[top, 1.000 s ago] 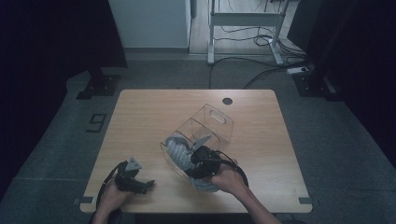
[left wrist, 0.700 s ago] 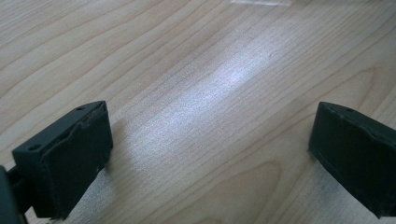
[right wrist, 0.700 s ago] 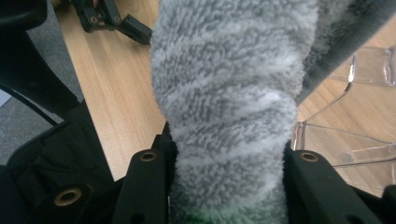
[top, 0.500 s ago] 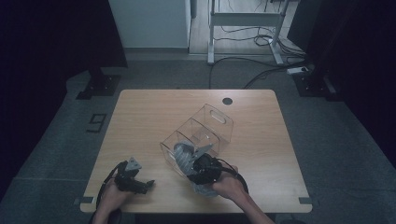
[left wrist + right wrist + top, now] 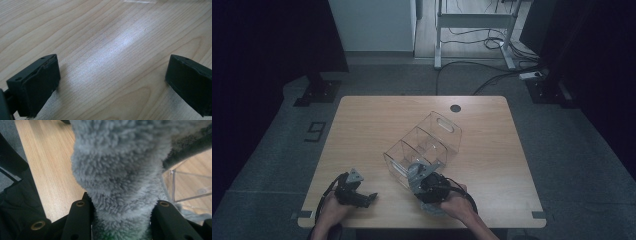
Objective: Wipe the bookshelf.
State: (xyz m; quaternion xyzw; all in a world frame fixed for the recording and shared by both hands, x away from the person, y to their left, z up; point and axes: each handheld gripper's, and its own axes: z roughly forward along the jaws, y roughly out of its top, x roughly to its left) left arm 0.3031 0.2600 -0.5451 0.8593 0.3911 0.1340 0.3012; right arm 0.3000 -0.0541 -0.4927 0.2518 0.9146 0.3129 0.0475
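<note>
Left tool [image 5: 371, 198]: held low at the near left, jaws spread wide with nothing between them, pointing right. Left hand [image 5: 332, 210] grips it from behind. Right tool [image 5: 428, 206]: near centre, tipped downward, jaws pressed in, right hand [image 5: 457, 205] wrapped behind it.

Looking at a fuzzy grey-blue plush cloth [image 5: 117, 170], showing no pattern at all. Sitting on a pale tabletop [image 5: 372, 125] with light wood grain. Seeing a clear see-through bin [image 5: 432, 140] and matte black tongs [image 5: 113, 82].
</note>
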